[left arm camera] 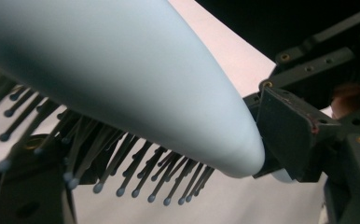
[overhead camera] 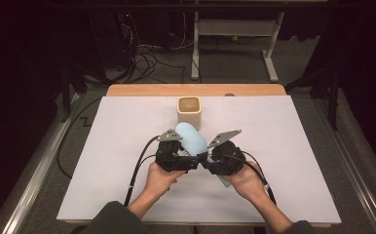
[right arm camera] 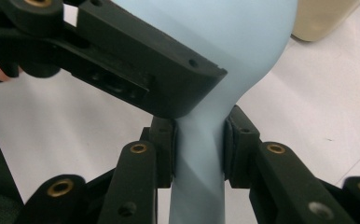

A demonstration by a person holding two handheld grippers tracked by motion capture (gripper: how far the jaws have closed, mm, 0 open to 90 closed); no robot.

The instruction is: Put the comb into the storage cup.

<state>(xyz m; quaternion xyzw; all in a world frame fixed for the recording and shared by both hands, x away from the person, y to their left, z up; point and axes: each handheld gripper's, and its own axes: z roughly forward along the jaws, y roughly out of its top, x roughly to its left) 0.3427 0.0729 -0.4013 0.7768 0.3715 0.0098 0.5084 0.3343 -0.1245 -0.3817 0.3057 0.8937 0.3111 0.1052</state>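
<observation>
Right gripper view: right gripper (right arm camera: 199, 144) clamped on the neck of a pale blue hairbrush (right arm camera: 201, 177), pads pressed against both sides of the handle. High view: brush head (overhead camera: 192, 139) raised above the white sheet (overhead camera: 103, 146), just in front of a beige cup (overhead camera: 189, 111). Left gripper (overhead camera: 178, 156) alongside the brush head; jaws apart, bristles (left arm camera: 136, 186) near one jaw, no firm grip visible.

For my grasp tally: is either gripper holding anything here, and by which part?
The right gripper clamps the light blue hairbrush by its handle neck; the left gripper's jaws reach to its head, grip unclear.
</observation>
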